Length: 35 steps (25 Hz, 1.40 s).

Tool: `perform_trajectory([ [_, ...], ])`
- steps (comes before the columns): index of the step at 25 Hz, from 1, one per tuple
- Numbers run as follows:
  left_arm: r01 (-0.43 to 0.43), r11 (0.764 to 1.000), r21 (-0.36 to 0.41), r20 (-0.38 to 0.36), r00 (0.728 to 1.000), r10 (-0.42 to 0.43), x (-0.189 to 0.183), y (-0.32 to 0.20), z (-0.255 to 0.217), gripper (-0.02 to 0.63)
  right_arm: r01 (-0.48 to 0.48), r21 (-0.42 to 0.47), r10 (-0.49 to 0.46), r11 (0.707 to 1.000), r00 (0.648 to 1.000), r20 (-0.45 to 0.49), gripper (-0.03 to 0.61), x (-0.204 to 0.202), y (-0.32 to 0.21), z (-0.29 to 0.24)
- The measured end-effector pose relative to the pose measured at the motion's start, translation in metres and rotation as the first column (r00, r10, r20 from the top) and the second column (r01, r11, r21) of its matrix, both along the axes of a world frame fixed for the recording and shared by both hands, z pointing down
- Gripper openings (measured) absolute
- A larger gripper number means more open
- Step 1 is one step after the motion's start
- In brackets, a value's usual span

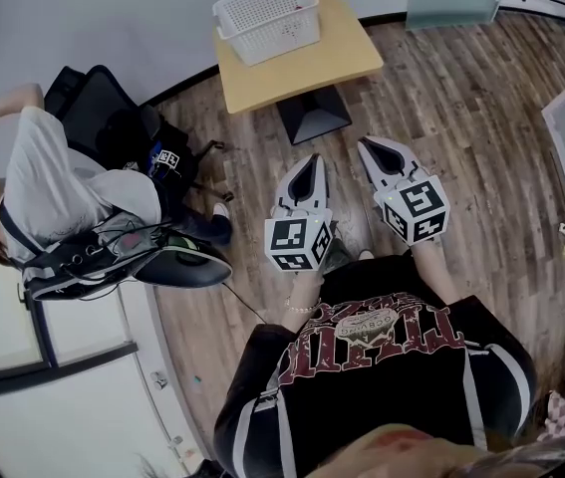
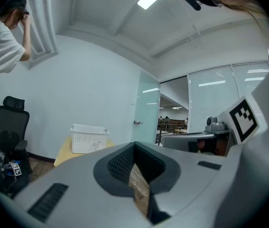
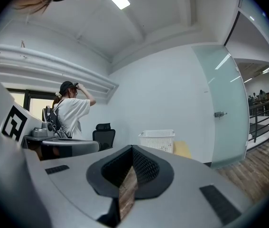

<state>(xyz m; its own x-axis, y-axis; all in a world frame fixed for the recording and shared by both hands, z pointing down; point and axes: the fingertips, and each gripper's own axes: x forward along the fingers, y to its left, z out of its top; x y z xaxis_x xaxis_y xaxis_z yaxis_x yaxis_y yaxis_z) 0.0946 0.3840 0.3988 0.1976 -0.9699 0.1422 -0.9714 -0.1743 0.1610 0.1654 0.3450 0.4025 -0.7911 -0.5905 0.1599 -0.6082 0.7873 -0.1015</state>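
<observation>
We hold the left tool [image 1: 311,160] and right tool [image 1: 371,146] side by side, both clenched empty, seemingly aimed so each camera catches the white basket [image 1: 267,18], well apart on the tabletop [image 1: 347,53].

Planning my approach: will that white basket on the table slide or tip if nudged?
Probably light: the white basket looks empty, with thin perforated walls, so a push would likely slide it. It sits near the table edge, so it might go over.
</observation>
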Motion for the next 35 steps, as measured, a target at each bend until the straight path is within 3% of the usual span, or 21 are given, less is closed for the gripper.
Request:
perform_trajectory([
  [35,-0.067,0.998,0.008,-0.012,0.998,0.068,-0.124,-0.104,0.004,0.044,-0.058,0.024,0.058,0.998,0.998,-0.031,0.017,-0.125,-0.102,0.002],
])
